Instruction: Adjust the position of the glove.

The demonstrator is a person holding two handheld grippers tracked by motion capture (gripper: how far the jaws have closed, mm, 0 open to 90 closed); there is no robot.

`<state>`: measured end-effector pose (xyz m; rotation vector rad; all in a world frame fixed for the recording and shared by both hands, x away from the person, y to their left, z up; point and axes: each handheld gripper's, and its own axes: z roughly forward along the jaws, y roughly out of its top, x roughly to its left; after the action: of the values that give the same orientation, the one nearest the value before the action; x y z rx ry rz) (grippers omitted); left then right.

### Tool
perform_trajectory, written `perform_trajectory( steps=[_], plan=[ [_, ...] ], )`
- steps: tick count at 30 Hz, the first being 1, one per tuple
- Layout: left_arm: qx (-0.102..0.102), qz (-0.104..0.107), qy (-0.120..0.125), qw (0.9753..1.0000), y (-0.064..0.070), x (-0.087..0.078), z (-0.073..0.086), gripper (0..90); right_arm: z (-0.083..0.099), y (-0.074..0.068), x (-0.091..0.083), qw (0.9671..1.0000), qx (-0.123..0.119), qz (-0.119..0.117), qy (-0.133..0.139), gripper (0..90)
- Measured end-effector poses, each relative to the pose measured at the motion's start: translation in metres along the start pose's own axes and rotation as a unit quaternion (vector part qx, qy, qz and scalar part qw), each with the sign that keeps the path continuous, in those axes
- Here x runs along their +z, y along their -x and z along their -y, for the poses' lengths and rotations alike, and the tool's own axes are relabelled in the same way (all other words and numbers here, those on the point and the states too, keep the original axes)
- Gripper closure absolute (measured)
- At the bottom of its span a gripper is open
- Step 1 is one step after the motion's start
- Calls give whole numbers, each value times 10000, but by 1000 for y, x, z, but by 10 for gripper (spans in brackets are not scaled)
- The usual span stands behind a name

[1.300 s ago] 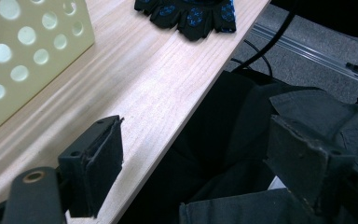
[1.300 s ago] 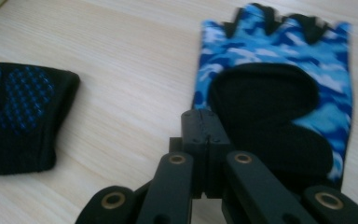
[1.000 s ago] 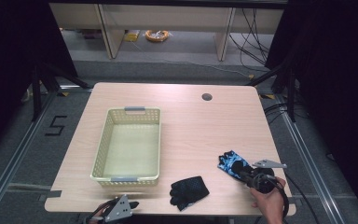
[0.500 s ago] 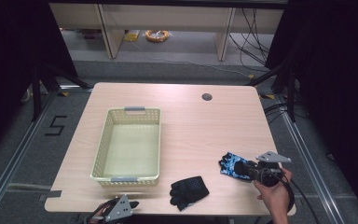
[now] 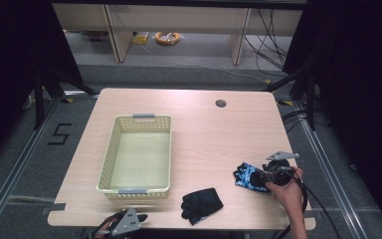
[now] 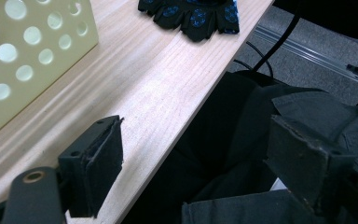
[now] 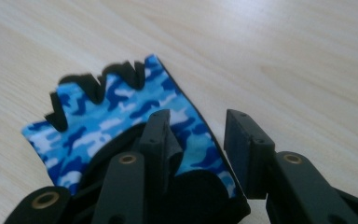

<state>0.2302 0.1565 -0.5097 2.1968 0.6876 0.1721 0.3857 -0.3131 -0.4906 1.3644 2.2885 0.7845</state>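
- The right gripper (image 5: 267,177) sits low at the blue camouflage glove (image 5: 248,175) near the table (image 5: 219,129) edge, jaws parted, one over the cuff (nothing pinched yet)
- The left gripper (image 5: 129,221) waits at the front edge, jaws spread wide, near the black glove (image 5: 201,204) and basket (image 5: 110,152)

Blue camouflage fingerless glove (image 5: 249,175) flat on table's near right, fingers leftward.

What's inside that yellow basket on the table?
Nothing that can be seen: the basket shows a bare floor from above. Both gloves lie outside it, the black glove near the front edge and the blue glove by the right tool.
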Motion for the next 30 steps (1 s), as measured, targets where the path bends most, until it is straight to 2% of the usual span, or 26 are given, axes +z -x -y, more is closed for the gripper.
perform_trajectory(
  steps=[1,2,3,5,7,8,9,10,11,13,14,15,16,17,18,19,20,22,23,24,26,27,28,29,30],
  plan=[
    [33,7,-5,10000,0,0,0,184,1,3,3,9999,-133,-18,-37,619],
    [118,25,29,9999,-1,0,0,183,2,3,5,10000,-59,-68,-24,627],
    [-16,10,31,10000,1,1,0,183,2,5,5,9998,-7,-176,-38,633],
    [-48,20,47,10000,1,1,0,183,3,11,7,9995,-150,-291,49,666],
    [125,20,26,9999,0,1,-1,183,6,9,7,9994,50,-308,165,698],
    [-45,14,39,10000,2,1,0,184,6,11,6,9992,-132,-343,166,747],
    [-38,21,45,10000,2,1,0,183,5,12,6,9989,-84,-447,83,803],
    [-34,19,48,10000,2,1,0,184,6,11,5,9991,-51,-430,25,819],
    [-40,49,19,10000,2,1,0,183,5,10,4,9990,-69,-438,83,880],
    [-9,-97,84,9999,3,2,1,184,6,7,3,9995,67,-317,65,883],
    [-30,-54,96,9999,3,1,1,183,6,6,3,9996,79,-271,87,886],
    [-61,45,69,9999,3,0,0,183,6,6,2,9996,57,-268,82,887],
    [-73,70,89,9999,2,0,0,183,6,9,4,9994,-163,-253,182,887],
    [-34,57,62,10000,2,-1,0,183,5,6,2,9996,74,-266,109,888],
    [-112,72,104,9999,3,0,0,183,4,6,0,9994,110,-271,157,888],
    [-87,49,84,9999,2,-1,0,183,4,7,-2,9990,100,-350,242,889],
    [-94,45,94,9999,2,-1,0,183,3,7,-6,9988,55,-298,377,889],
    [14,30,48,10000,1,-2,0,183,-3,5,-15,9978,-46,-373,552,889],
    [-20,24,44,10000,2,-2,0,183,-4,3,-18,9970,-141,-360,667,889],
    [-96,55,108,9999,3,-1,0,183,-6,1,-22,9963,-222,-408,720,889],
    [-19,44,33,10000,1,-1,0,183,-11,-7,-30,9953,-296,-546,748,889],
    [-11,12,43,10000,1,-1,0,183,-14,-11,-33,9943,-364,-560,834,889],
    [-15,28,44,10000,1,-1,0,183,-15,-17,-37,9942,-305,-587,846,890],
    [-17,23,44,10000,1,-1,0,183,-19,-18,-40,9929,-440,-632,911,890],
    [-44,55,93,9999,2,-2,0,183,-21,-21,-43,9921,-451,-693,940,890]
  ],
)
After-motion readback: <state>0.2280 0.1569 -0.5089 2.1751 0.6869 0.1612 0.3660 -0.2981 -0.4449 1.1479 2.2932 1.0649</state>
